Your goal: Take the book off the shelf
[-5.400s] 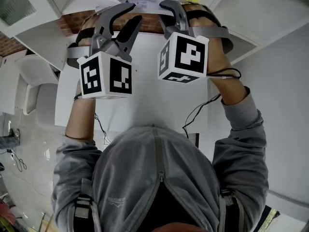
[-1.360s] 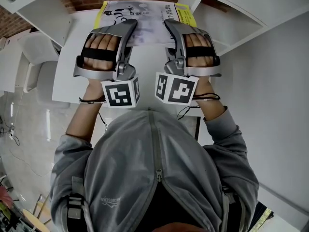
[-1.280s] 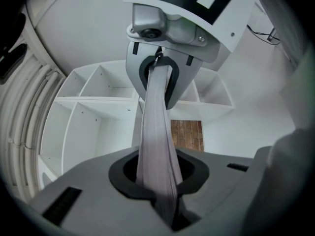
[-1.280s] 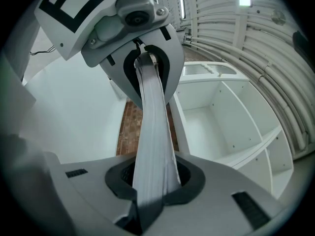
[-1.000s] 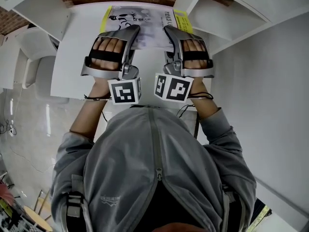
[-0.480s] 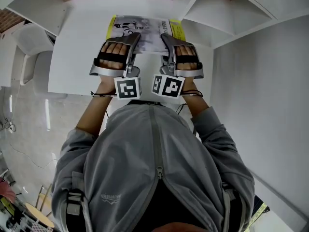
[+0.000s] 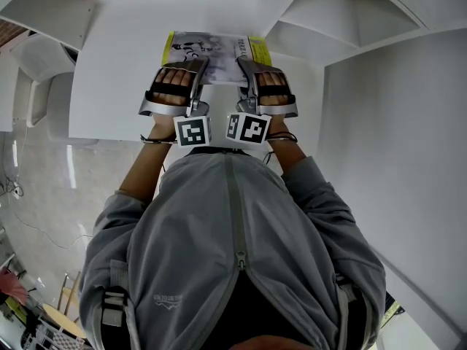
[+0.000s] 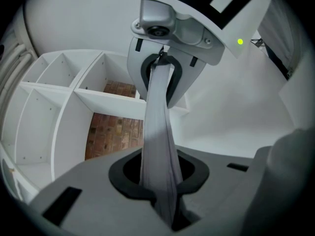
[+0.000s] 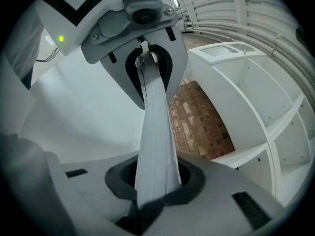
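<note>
Book out of the shelf, pinched from both sides over the white table.

The book (image 7: 211, 48), grey-covered with yellow side strips, lies flat at 12 o'clock from the person's hood (image 7: 233, 232), over the table (image 7: 120, 71); whether it touches the top I cannot tell. The left gripper (image 7: 198, 65) bites its near edge at 7 o'clock and the right gripper (image 7: 244, 64) at 5 o'clock. Each gripper view shows the jaws pressed onto the thin, edge-on book. The shelf (image 7: 328, 17) stands at 2 o'clock, its compartments backed by brick (image 8: 110, 132). A chair (image 7: 40, 71) sits at 9 o'clock.
</note>
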The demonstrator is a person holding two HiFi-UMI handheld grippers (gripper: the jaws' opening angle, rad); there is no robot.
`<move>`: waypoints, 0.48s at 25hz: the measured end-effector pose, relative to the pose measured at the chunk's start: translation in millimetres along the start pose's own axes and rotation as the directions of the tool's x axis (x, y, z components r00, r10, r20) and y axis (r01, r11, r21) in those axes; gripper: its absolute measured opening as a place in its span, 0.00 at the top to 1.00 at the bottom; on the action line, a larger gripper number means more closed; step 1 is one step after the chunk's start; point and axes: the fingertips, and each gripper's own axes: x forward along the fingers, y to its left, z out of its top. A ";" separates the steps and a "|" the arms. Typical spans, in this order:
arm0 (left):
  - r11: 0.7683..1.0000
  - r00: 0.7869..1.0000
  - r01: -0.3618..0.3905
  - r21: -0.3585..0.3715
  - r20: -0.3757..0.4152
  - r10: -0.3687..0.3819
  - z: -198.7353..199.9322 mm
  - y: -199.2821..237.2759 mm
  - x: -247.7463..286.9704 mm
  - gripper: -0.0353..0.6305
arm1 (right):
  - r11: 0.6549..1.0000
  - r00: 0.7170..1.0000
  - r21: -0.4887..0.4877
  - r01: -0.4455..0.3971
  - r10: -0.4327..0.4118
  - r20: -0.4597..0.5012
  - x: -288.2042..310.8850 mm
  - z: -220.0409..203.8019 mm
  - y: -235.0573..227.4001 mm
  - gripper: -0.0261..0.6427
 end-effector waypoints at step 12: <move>0.996 0.997 0.078 -0.036 0.011 -0.078 -0.6 -11.4 4.8 0.84 | 0.997 0.997 -0.016 -0.080 0.079 -0.019 4.0 -3.2 8.1 0.84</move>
